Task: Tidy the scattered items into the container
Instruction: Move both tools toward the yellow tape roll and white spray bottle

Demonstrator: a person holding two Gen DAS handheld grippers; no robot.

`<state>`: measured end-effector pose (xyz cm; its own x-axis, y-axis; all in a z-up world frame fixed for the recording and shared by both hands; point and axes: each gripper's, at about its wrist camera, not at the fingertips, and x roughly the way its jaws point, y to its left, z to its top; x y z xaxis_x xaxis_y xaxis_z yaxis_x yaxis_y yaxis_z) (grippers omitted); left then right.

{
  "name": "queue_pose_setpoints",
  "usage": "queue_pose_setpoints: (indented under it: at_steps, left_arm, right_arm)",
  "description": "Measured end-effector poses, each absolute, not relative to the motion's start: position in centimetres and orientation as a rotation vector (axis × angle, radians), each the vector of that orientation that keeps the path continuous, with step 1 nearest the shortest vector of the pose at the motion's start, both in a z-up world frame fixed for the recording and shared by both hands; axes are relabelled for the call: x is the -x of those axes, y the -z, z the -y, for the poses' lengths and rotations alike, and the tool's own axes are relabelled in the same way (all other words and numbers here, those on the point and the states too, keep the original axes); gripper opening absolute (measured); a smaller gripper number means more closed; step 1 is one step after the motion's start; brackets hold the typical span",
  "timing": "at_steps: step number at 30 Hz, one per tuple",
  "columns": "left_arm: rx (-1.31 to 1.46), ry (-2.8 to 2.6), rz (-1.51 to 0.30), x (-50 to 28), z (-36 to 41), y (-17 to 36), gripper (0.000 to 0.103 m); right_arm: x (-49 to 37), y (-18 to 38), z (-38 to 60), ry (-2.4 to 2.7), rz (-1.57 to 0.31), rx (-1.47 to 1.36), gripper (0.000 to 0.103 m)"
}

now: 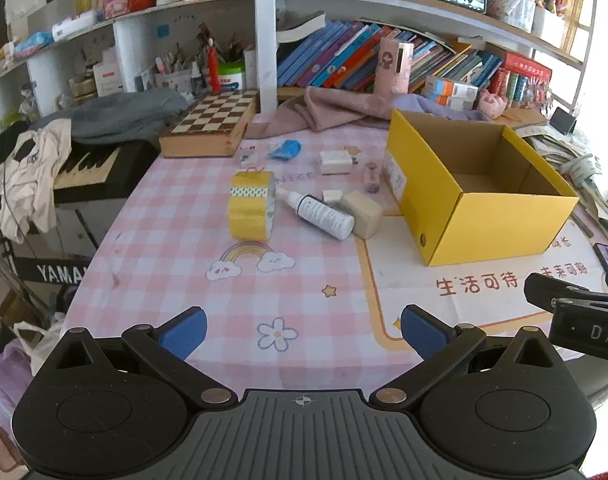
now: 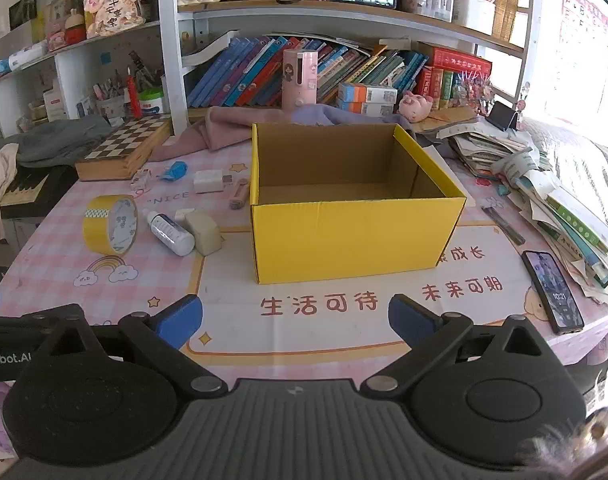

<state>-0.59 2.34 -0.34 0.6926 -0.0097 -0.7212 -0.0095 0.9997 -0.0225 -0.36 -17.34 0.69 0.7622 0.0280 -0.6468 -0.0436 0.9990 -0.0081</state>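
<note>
- Left of the empty box (image 2: 356, 236), on the bench (image 1: 304, 300), lie tape (image 1: 251, 205) and bottle (image 1: 322, 213).
- Tape: light, stiff; pinch its rim.
- Bottle: slick, may roll; grip mid-body.
- Left gripper (image 1: 304, 334) and right gripper (image 2: 295, 320): fingers wide, empty.

Both cameras ride low over the near edge of the bench (image 1: 304, 280), tilted down and facing the bookshelves (image 2: 344, 12). The left view sits further left, seeing the yellow box (image 1: 484, 216) obliquely; the right view meets it head-on. Both share the box and the tape roll (image 2: 109, 224).
</note>
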Motion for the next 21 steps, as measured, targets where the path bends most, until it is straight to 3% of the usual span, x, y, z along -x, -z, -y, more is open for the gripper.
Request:
queue_pose_setpoints:
  at_steps: [21]
  left_arm:
    - [0.015, 0.020, -0.791, 1.4, -3.2, -0.1, 0.103]
  right_arm:
    - [1.4, -1.1, 16.1, -0.068, -0.703, 0.000, 0.103]
